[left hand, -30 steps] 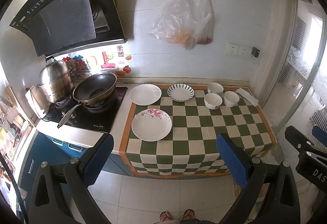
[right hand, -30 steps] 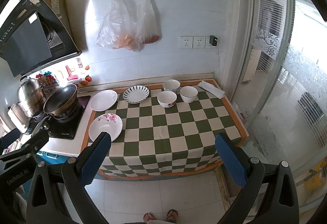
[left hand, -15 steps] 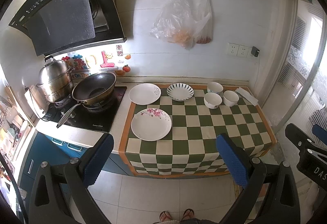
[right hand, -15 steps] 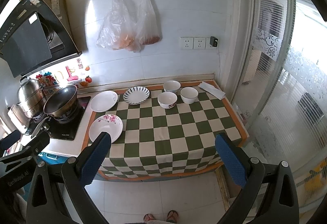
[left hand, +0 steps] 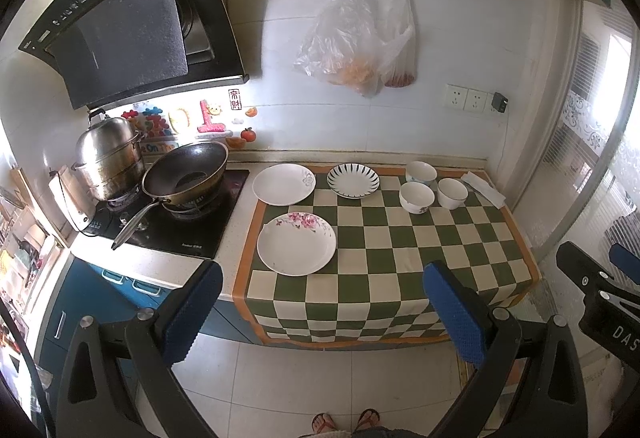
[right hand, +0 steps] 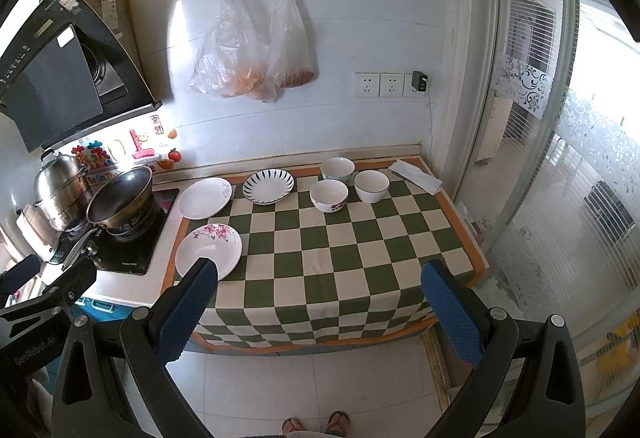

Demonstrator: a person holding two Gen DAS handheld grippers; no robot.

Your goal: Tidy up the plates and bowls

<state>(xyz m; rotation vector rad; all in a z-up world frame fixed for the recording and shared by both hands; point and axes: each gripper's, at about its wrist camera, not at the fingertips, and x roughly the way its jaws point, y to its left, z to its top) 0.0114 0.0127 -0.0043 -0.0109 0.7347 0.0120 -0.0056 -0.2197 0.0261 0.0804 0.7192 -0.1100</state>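
Three plates lie on the left of a green-and-white checked cloth [left hand: 400,258]: a floral plate [left hand: 296,249] at the front, a plain white plate [left hand: 283,184] behind it, a black-striped plate [left hand: 353,179] to its right. Three white bowls [left hand: 416,197] cluster at the back right; they also show in the right wrist view [right hand: 329,195]. My left gripper [left hand: 324,314] is open and empty, held well back from the counter above the floor. My right gripper [right hand: 320,308] is open and empty, likewise back from the counter.
A wok [left hand: 185,173] and a steel pot [left hand: 109,158] sit on the stove at the left under a range hood [left hand: 120,34]. Plastic bags [left hand: 356,50] hang on the wall. A folded cloth [left hand: 482,189] lies at the back right. A glass partition [right hand: 560,158] stands to the right.
Both views have shifted only slightly; the counter sits a little closer and lower in frame. Nothing on the counter has moved.
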